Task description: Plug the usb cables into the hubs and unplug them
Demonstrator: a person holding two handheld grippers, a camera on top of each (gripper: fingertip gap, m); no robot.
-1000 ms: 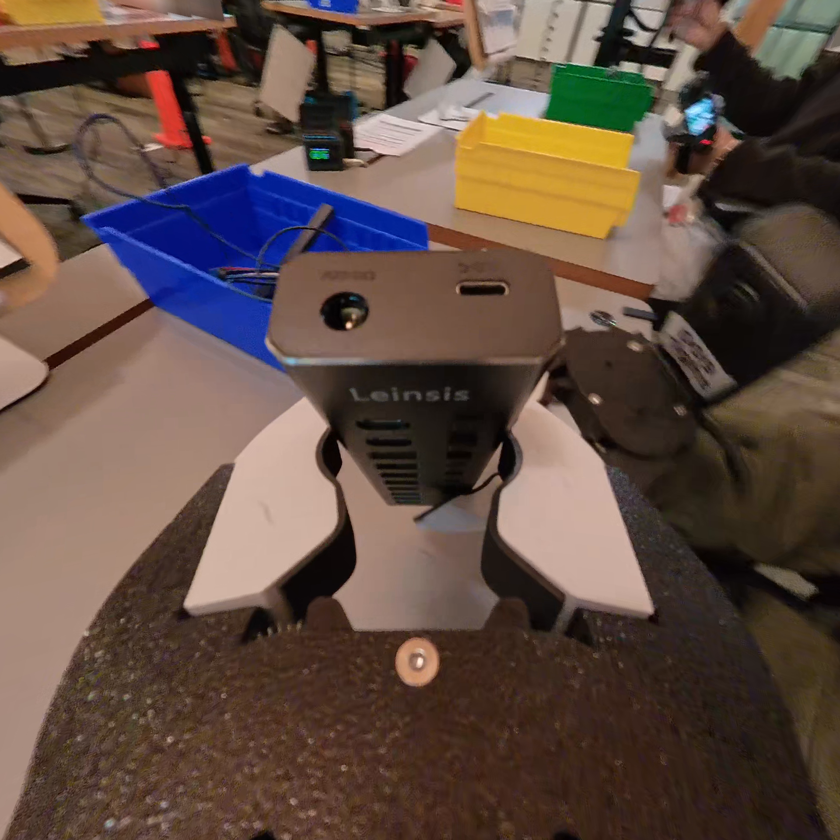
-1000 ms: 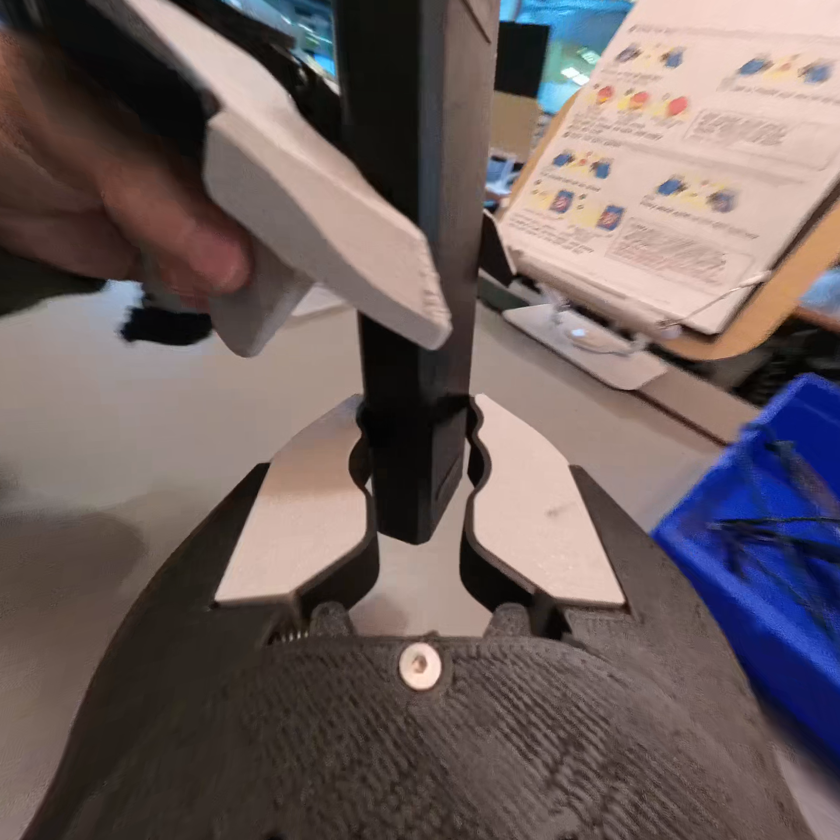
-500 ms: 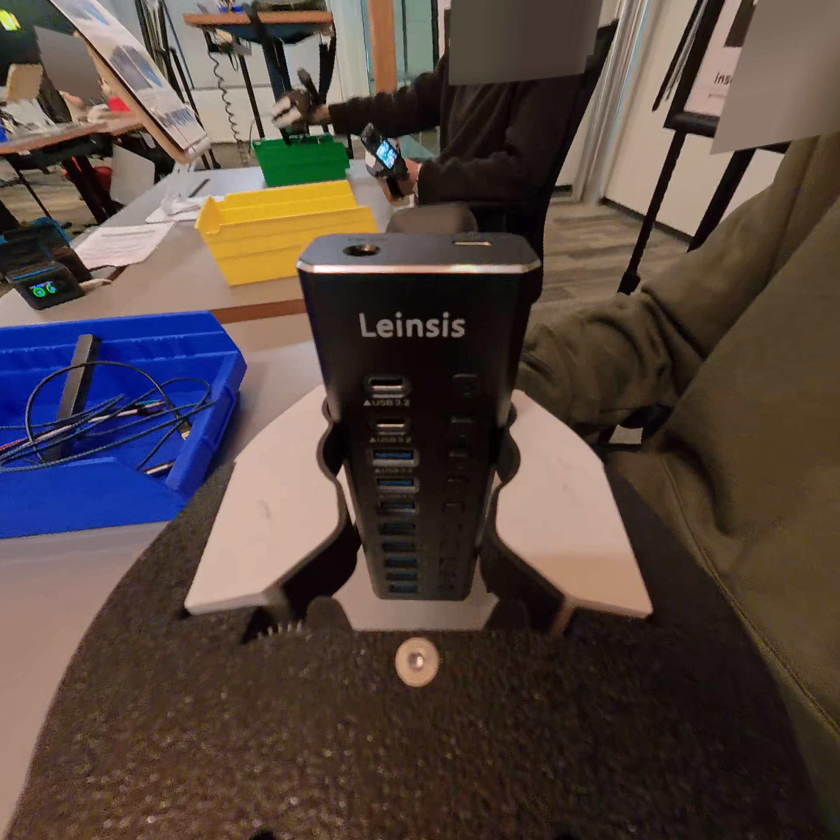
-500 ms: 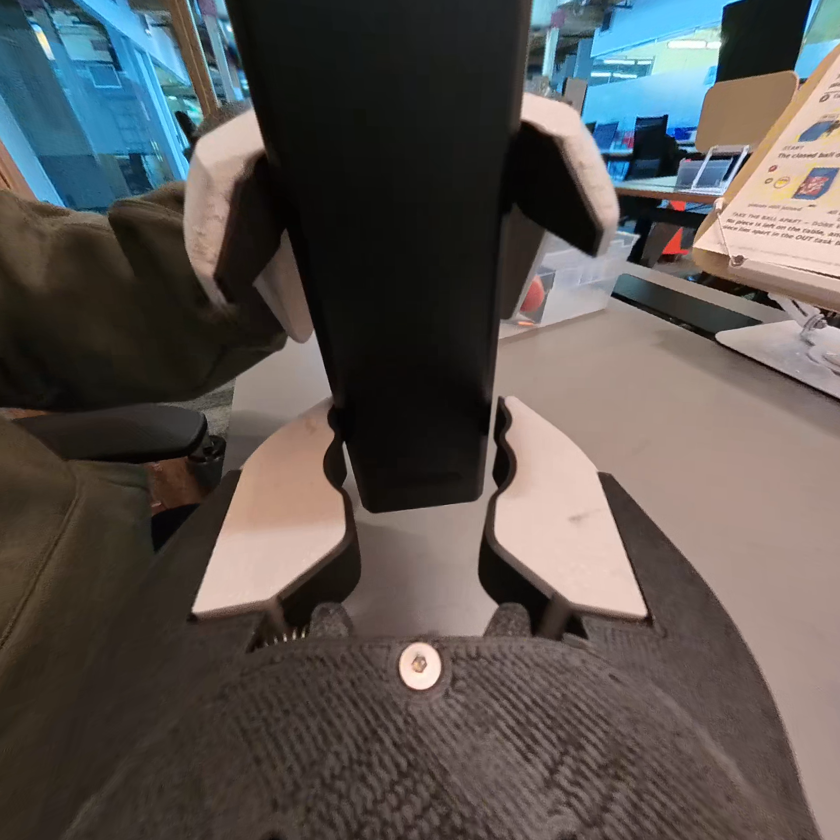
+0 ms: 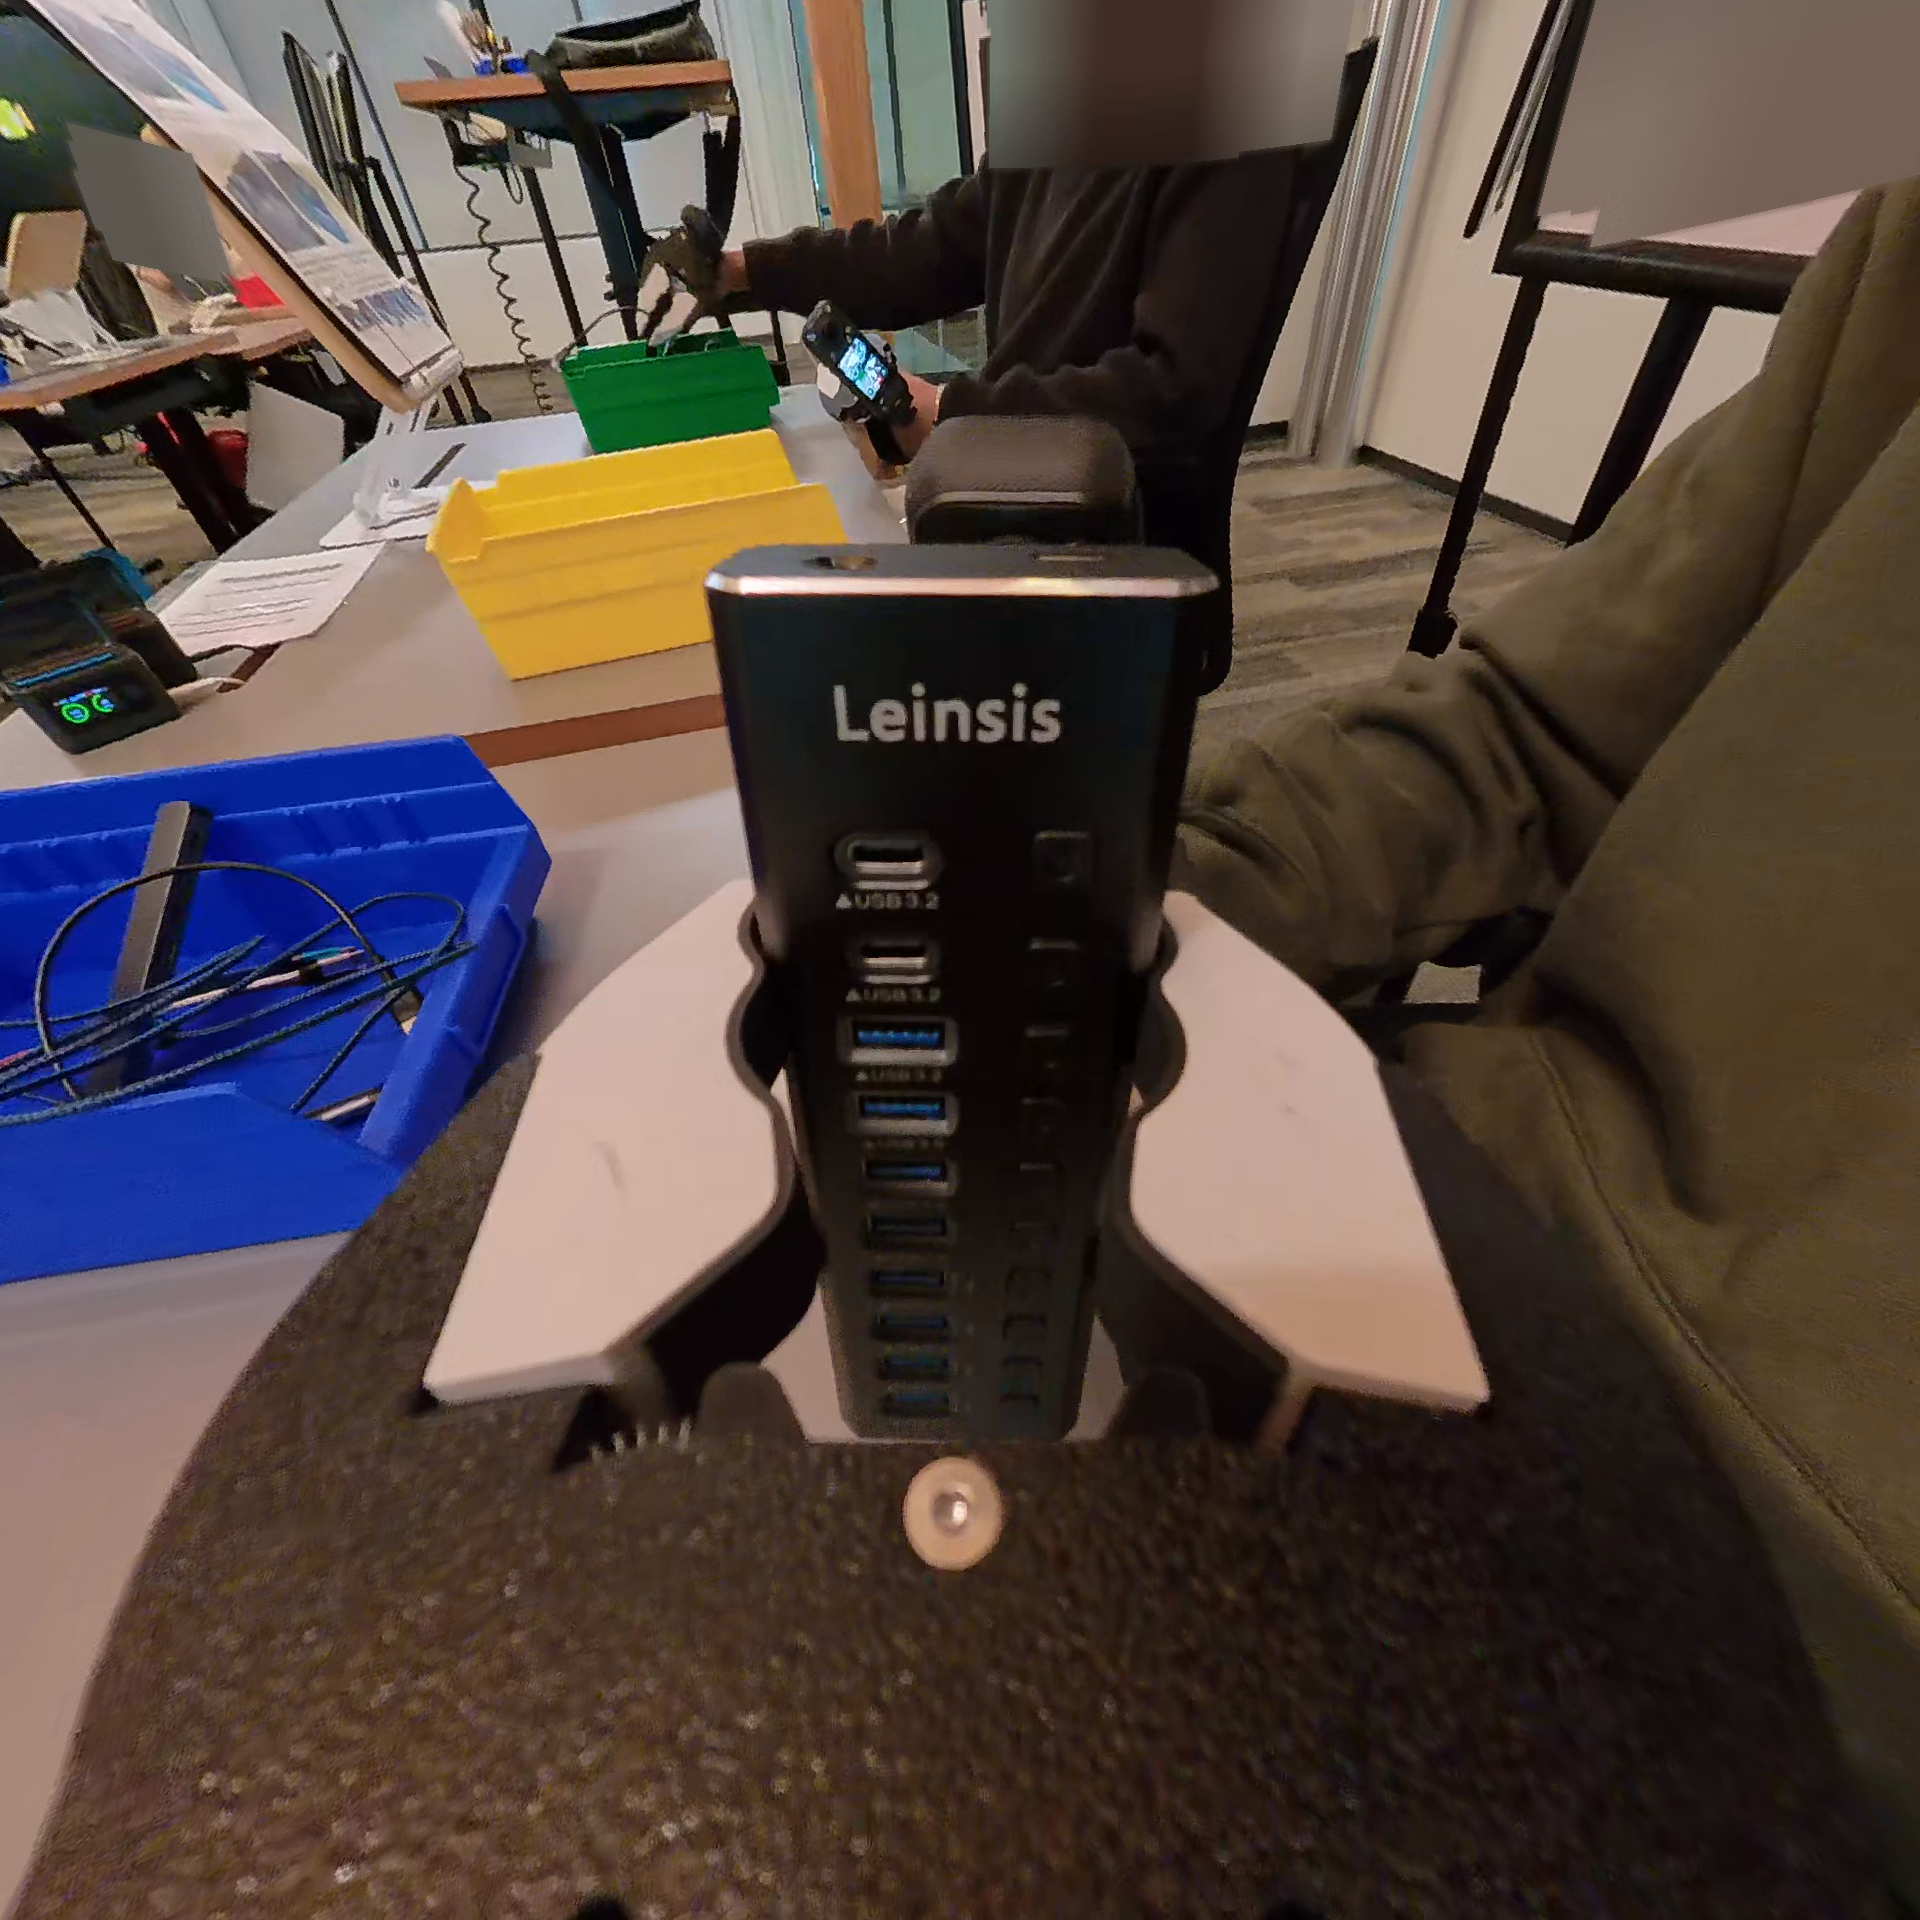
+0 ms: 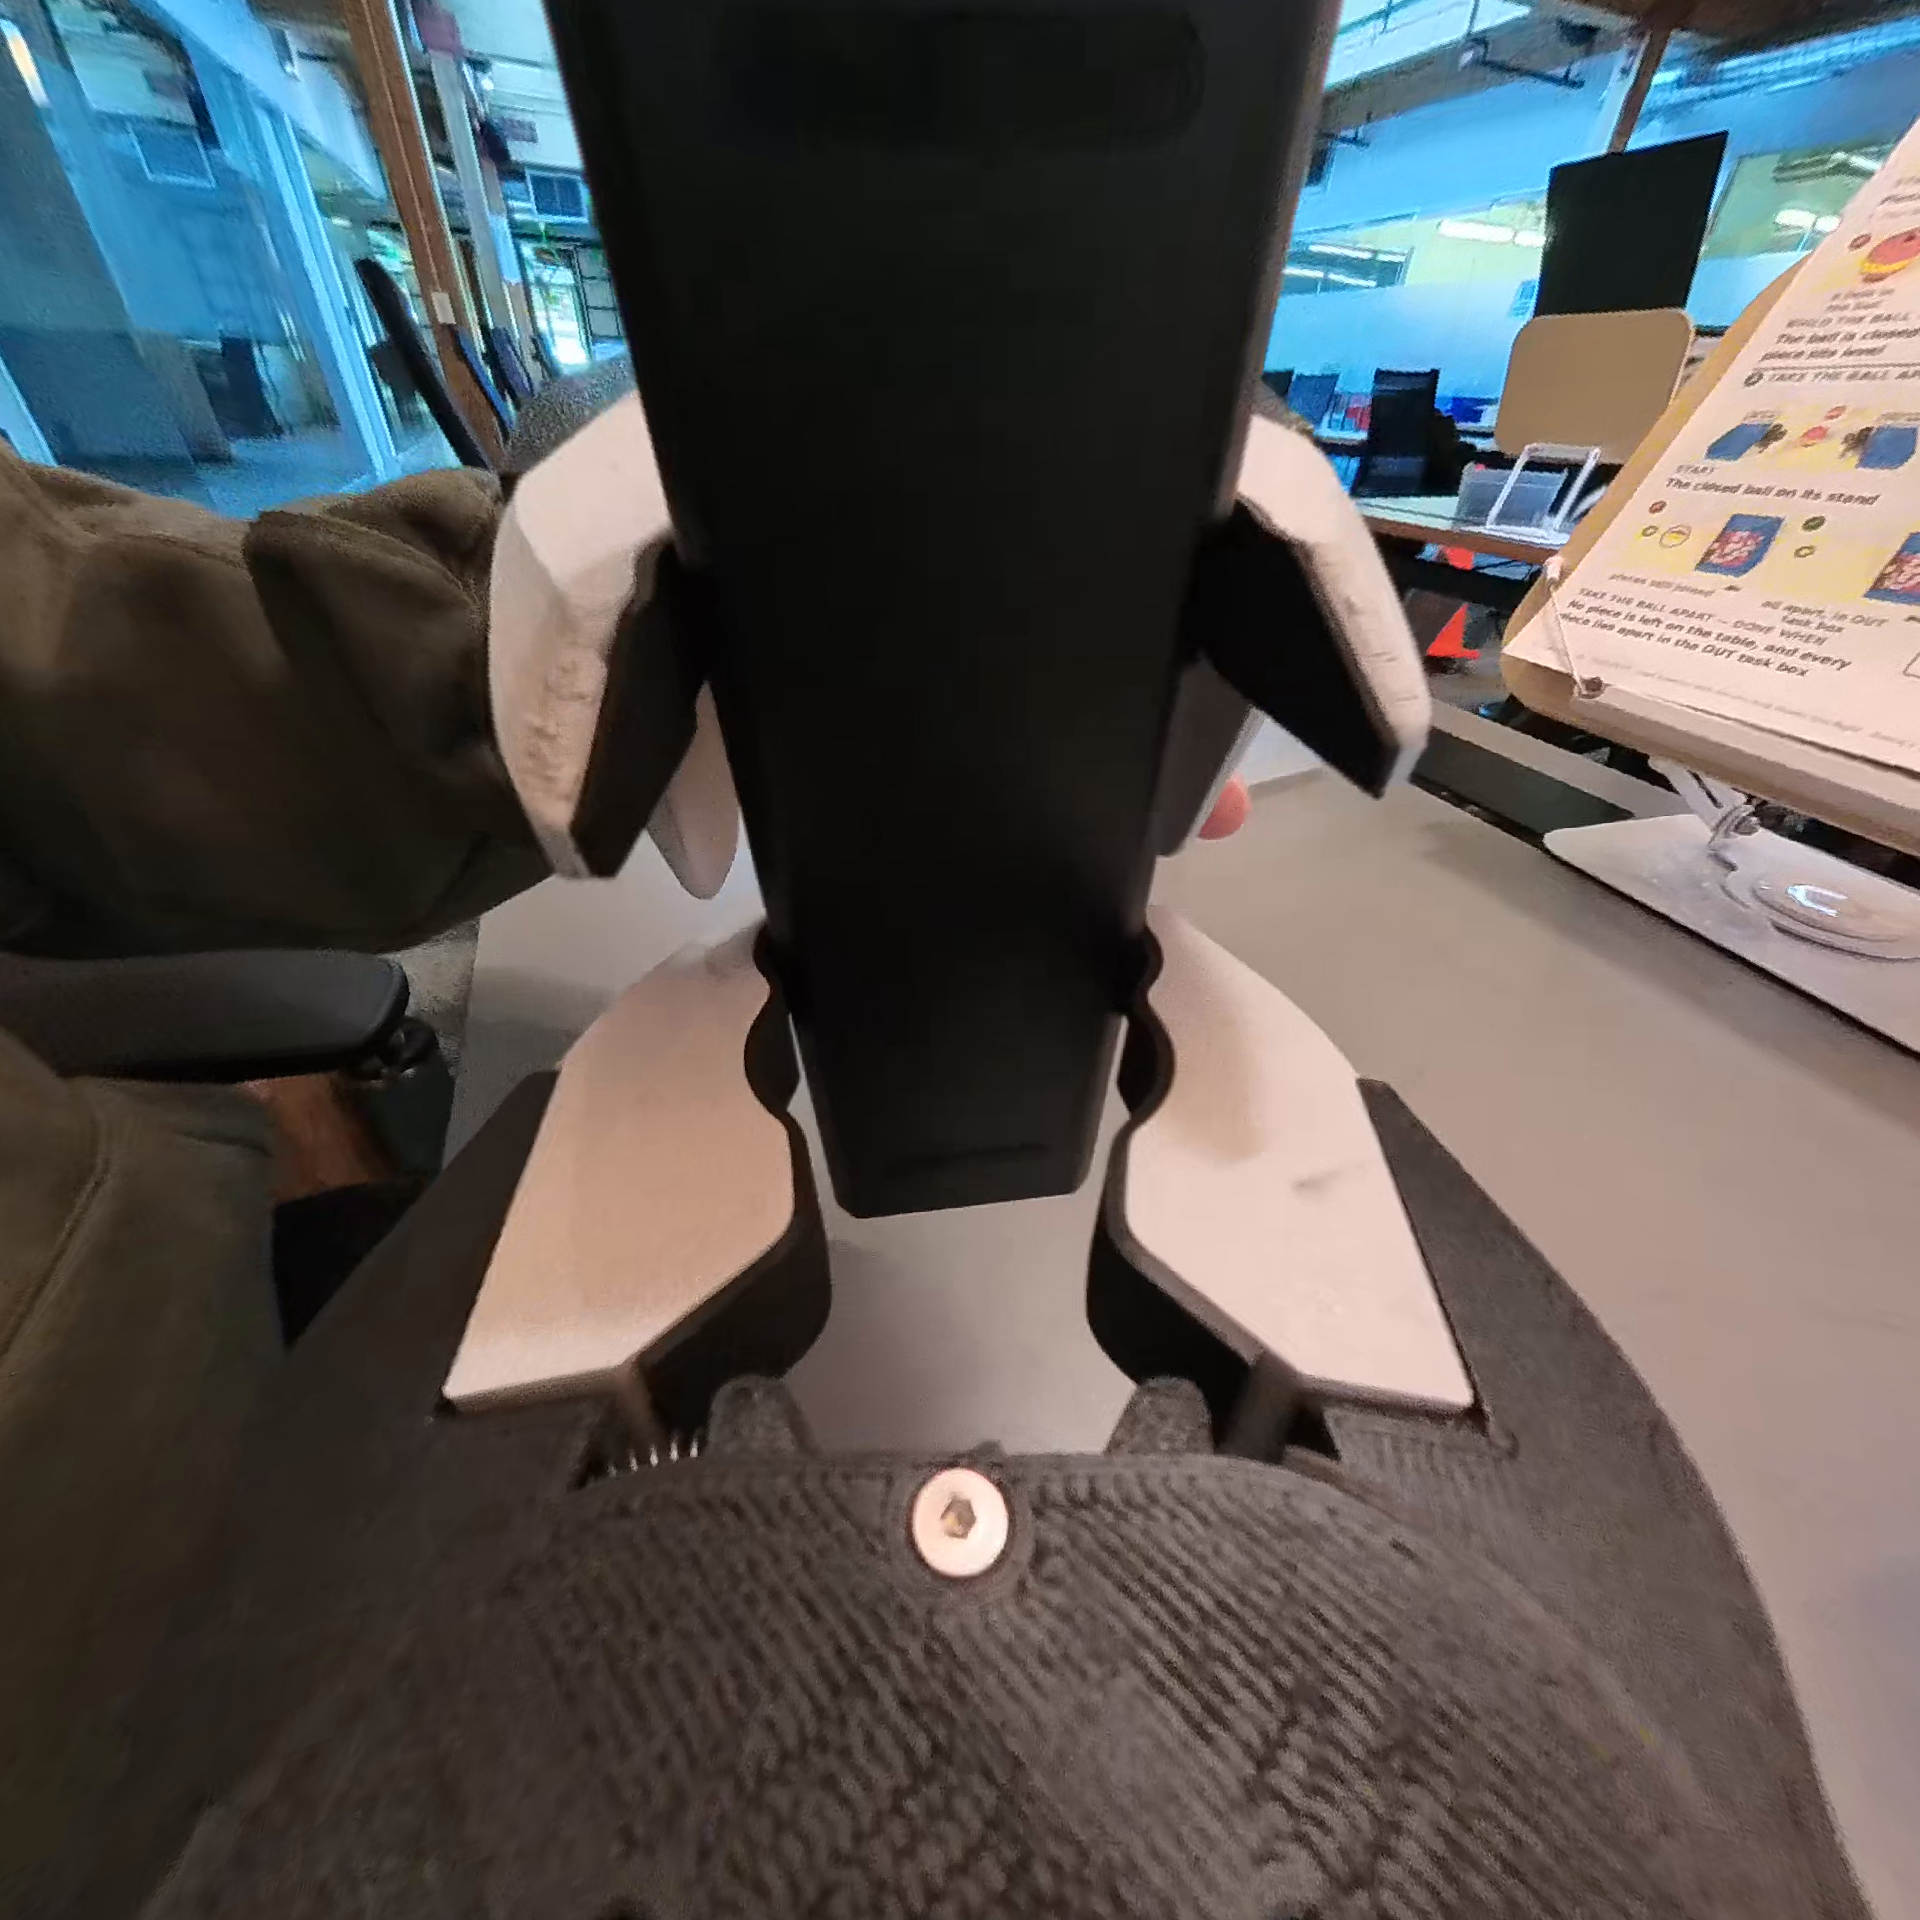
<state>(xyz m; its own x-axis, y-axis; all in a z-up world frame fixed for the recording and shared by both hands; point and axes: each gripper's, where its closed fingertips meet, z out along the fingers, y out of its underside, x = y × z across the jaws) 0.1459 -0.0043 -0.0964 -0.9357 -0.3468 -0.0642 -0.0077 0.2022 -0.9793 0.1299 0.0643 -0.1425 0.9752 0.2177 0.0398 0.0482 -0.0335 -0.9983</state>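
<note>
A black multi-port USB hub point(image 5: 961, 831) stands upright between my left gripper's point(image 5: 961, 935) fingers, its port face toward the left wrist camera. All its ports are empty. The left gripper is shut on the hub's sides. In the right wrist view the hub's plain back point(image 6: 935, 623) fills the middle. My right gripper point(image 6: 956, 966) is shut on the hub's lower end, and the left gripper's fingers point(image 6: 582, 665) clamp it farther up. Several dark USB cables point(image 5: 239, 987) and a slim dark hub point(image 5: 156, 904) lie in a blue bin point(image 5: 457, 997) on the left.
A yellow bin point(image 5: 623, 561) and a green bin point(image 5: 670, 390) stand on the far table, where another person works with a gripper. A small device with a green display point(image 5: 88, 707) sits at far left. An instruction board on a stand point(image 6: 1714, 582) is at right. An olive sleeve point(image 5: 1662, 831) fills the right. The gap from one gripper's tips to the other's is roughly 8 cm.
The hub has been turned from end-on to port face toward the left camera, and both views swung round. In the last half second the hub has hardly moved.
</note>
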